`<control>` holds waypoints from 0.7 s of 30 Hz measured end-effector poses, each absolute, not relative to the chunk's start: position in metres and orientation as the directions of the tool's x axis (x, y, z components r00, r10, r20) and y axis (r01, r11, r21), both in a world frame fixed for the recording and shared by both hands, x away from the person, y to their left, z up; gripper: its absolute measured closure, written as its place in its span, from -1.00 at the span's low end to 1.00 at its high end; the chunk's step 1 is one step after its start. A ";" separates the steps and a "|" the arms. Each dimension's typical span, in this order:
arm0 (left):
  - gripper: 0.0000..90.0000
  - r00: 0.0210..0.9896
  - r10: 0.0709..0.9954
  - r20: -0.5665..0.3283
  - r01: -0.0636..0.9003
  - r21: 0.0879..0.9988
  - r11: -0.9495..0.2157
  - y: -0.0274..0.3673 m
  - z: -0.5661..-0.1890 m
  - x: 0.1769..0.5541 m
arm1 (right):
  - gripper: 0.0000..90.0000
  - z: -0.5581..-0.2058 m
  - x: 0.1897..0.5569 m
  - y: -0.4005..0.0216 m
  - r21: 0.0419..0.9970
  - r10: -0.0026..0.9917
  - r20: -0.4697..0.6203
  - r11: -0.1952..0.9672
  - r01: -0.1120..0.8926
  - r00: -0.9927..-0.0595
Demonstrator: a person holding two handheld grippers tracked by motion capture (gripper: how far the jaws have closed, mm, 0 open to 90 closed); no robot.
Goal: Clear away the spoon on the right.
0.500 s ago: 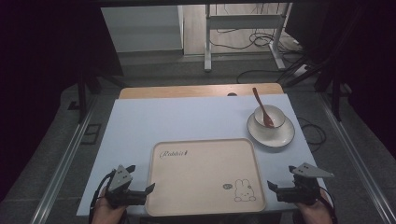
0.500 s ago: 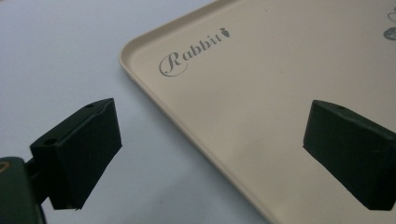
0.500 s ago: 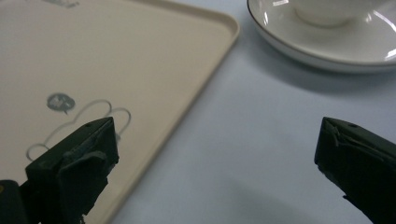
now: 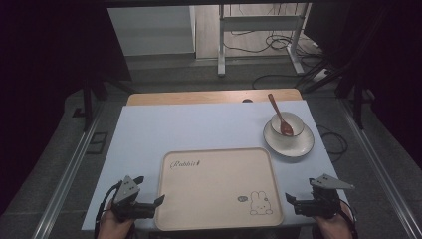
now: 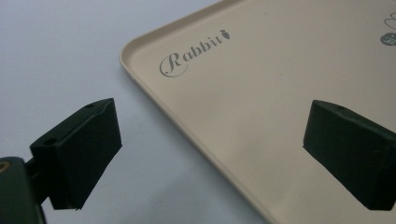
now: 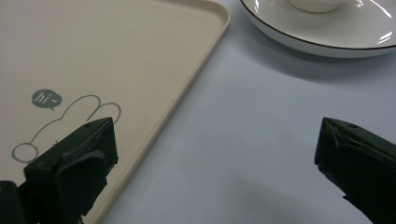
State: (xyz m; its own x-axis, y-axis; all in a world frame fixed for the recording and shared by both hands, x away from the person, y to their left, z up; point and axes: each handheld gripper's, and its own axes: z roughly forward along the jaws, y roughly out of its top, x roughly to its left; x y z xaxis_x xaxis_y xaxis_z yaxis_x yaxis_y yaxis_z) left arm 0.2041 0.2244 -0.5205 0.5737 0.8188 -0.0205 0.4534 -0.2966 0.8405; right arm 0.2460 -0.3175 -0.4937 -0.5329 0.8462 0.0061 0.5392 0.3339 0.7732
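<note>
A beige tray [image 4: 219,186] printed with "Rabbit" and a small rabbit lies at the table's near middle. My left gripper [image 4: 151,190] rests at its left edge, held in a hand. In the left gripper view the tray [image 5: 261,93] has its rim running between the open jaws of the left gripper [image 5: 210,154], and nothing is gripped. My right gripper [image 4: 298,192] sits by the tray's right edge. In the right gripper view the right gripper [image 6: 215,168] stands open, one jaw over the tray [image 6: 116,56], the other over bare table.
A white bowl [image 4: 287,124] with a wooden spoon [image 4: 279,115] in it stands on a white plate [image 4: 298,144] at the right, behind the tray. The plate [image 6: 327,37] lies ahead of my right gripper. The pale table top [image 4: 199,127] stretches beyond the tray. Cables lie on the floor behind.
</note>
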 end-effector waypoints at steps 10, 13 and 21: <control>-0.93 0.553 0.832 -0.043 0.471 0.840 -0.270 0.227 -0.521 0.205 | -1.00 -0.495 0.248 -0.314 0.751 0.844 -0.007 0.359 0.555 -0.536; -0.94 0.544 0.838 -0.041 0.474 0.840 -0.266 0.226 -0.521 0.205 | -1.00 -0.495 0.248 -0.314 0.750 0.844 -0.006 0.359 0.556 -0.536; -0.95 0.540 0.841 -0.039 0.475 0.839 -0.266 0.226 -0.521 0.205 | -1.00 -0.494 0.249 -0.315 0.757 0.840 0.017 0.344 0.556 -0.542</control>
State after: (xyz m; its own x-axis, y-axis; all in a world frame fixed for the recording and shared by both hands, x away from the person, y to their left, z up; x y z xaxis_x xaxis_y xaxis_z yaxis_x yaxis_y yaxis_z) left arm 0.2049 0.2262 -0.5206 0.5399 0.8409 -0.0389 0.4753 -0.2664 0.8385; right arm 0.2488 -0.3150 -0.4937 -0.5424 0.8399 0.0168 0.5559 0.3438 0.7568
